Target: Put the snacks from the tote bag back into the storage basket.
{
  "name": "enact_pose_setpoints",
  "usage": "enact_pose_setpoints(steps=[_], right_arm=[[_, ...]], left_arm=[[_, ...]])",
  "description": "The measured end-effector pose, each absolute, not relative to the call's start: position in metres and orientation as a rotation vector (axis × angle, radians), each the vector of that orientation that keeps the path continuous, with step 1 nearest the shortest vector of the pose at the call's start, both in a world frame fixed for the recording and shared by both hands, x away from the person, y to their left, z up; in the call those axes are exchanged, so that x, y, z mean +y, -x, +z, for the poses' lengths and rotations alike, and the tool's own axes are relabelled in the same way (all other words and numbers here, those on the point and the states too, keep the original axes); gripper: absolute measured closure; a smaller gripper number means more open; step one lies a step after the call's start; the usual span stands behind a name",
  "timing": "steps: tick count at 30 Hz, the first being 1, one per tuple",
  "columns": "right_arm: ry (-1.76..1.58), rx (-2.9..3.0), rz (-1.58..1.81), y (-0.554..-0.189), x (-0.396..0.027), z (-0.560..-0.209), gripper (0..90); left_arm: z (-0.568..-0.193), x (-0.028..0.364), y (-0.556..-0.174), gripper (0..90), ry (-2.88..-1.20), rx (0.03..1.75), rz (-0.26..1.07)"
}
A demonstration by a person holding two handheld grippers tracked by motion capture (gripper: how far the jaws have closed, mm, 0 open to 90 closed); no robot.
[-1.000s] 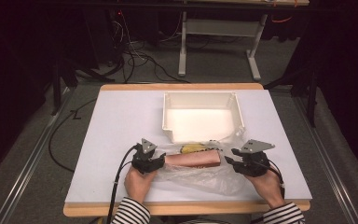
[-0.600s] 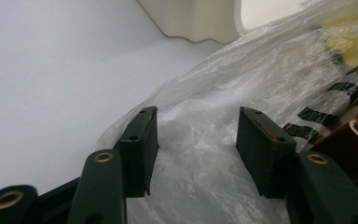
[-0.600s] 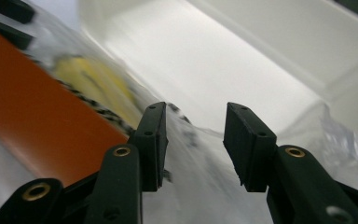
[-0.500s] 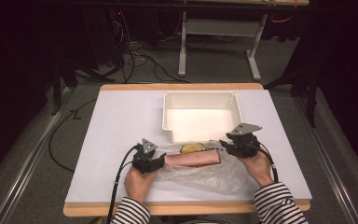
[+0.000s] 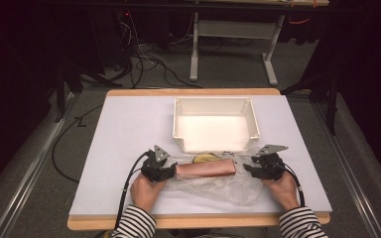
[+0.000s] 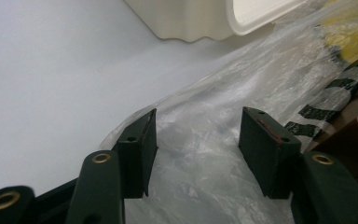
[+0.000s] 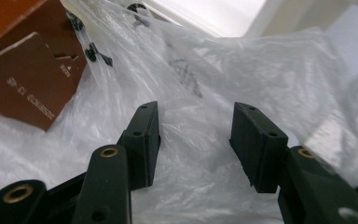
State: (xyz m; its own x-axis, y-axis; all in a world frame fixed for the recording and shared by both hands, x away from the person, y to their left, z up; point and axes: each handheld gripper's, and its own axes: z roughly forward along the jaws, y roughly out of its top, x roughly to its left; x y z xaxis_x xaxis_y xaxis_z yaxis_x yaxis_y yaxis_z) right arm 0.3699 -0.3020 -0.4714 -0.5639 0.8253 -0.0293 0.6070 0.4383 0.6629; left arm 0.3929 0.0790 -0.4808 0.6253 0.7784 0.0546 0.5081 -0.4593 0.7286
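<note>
White tabletop (image 5: pixel 129 134) carries a clear plastic bag (image 5: pixel 218 181) with a brown box (image 5: pixel 206 169) inside, just before a white bin (image 5: pixel 216 124); left gripper (image 5: pixel 171 171) and right gripper (image 5: pixel 248 171) flank it, the right's jaws just widened, both pairs apart over loose film, not pinching.

We are seeing the tray (image 5: pixel 215 124) sitting toward the table's (image 5: pixel 119 129) far edge, right of centre. Just before it the plastic bag (image 5: pixel 218 183) is lying toward the near edge, with the long box (image 5: pixel 206 169) across it and a banana (image 5: pixel 204 158) lying between box and tray
</note>
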Motion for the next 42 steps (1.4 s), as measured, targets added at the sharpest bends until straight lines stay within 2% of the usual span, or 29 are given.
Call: enact_pose_setpoints(steps=[3, 10, 15, 22, 26, 30, 32, 34, 38, 39, 40, 41, 42], right_arm=[[-1.237, 2.301, 0.915, -0.363, -0.307, -0.476, 52.8], [-1.231, 2.236, 0.941, -0.356, -0.307, -0.481, 52.3], [-1.225, 2.226, 0.942, -0.356, -0.307, -0.481, 51.6], [-1.233, 2.226, 0.948, -0.356, -0.308, -0.481, 51.5], [-1.234, 2.225, 0.949, -0.356, -0.307, -0.481, 51.5], [-1.235, 2.224, 0.948, -0.356, -0.307, -0.481, 51.4], [-1.23, 2.221, 0.944, -0.355, -0.307, -0.481, 51.0], [-1.225, 2.209, 0.932, -0.354, -0.306, -0.481, 49.9], [-1.212, 2.194, 0.907, -0.352, -0.303, -0.481, 49.4], [-1.221, 2.197, 0.917, -0.353, -0.304, -0.481, 49.3], [-1.221, 2.197, 0.917, -0.353, -0.304, -0.481, 49.3], [-1.216, 2.194, 0.914, -0.352, -0.304, -0.482, 49.3], [-1.22, 2.193, 0.913, -0.352, -0.304, -0.481, 49.3]], left_arm=[[-0.478, 0.077, -0.401, 46.7, -2.195, 0.987, 0.521], [-0.477, 0.085, -0.407, 45.6, -2.144, 1.074, 0.421], [-0.454, 0.09, -0.385, 42.2, -2.028, 1.052, 0.376], [-0.441, 0.098, -0.369, 38.2, -2.034, 1.059, 0.399], [-0.433, 0.103, -0.35, 37.3, -2.005, 1.037, 0.342], [-0.433, 0.097, -0.343, 36.7, -2.025, 1.024, 0.315], [-0.434, 0.091, -0.334, 36.1, -2.026, 1.008, 0.35], [-0.434, 0.084, -0.323, 36.6, -2.025, 0.965, 0.391], [-0.44, 0.075, -0.317, 37.9, -2.044, 0.944, 0.378], [-0.442, 0.074, -0.32, 42.3, -2.052, 0.945, 0.377], [-0.444, 0.073, -0.322, 42.3, -2.057, 0.938, 0.365], [-0.445, 0.072, -0.324, 51.0, -2.056, 0.925, 0.361], [-0.446, 0.072, -0.325, 53.6, -2.059, 0.913, 0.363]])
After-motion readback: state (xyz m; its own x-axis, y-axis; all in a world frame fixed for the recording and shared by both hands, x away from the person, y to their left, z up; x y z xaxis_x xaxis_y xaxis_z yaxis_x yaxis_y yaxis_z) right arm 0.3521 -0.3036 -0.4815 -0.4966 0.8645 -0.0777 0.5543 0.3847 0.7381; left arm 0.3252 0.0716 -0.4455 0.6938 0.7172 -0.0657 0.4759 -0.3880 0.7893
